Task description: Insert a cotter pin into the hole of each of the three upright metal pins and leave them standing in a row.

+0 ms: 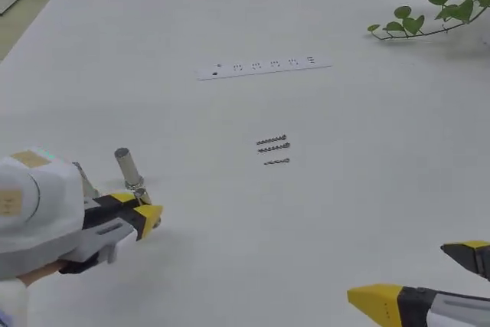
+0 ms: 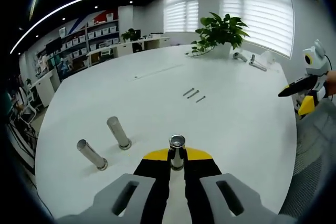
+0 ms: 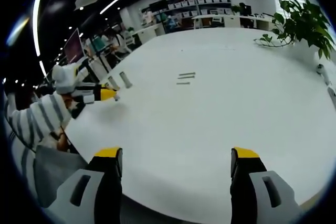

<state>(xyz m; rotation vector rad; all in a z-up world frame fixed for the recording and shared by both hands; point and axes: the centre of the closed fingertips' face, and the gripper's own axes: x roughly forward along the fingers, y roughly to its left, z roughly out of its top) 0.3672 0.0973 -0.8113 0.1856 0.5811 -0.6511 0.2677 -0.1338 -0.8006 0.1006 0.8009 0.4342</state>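
The left gripper (image 2: pixel 177 158) is clenched on one pin (image 2: pixel 177 141), low on its shaft near the base, and the pin stands upright on the table (image 1: pixel 344 189) at the near left. The two other pins (image 2: pixel 119 132) stand just beside it to its left, apart from each other and from the held one. The three cotter pins (image 1: pixel 273 150) lie side by side near the middle of the table, well apart from the pins. The right gripper (image 3: pixel 177 156) hangs with its jaws spread wide and holding nothing, over the near edge, well short of the cotter pins. The likely trouble is in the pick: the cotter pins are thin, lie flat and sit close together, so wide jaws may pinch two at once or skid one away. Whether the pin's hole faces the right gripper cannot be told from here; if it does not, the cotter pin will jam against the shaft. A sideways push high on the pin, with the grip so low, could tilt it or knock its neighbours.
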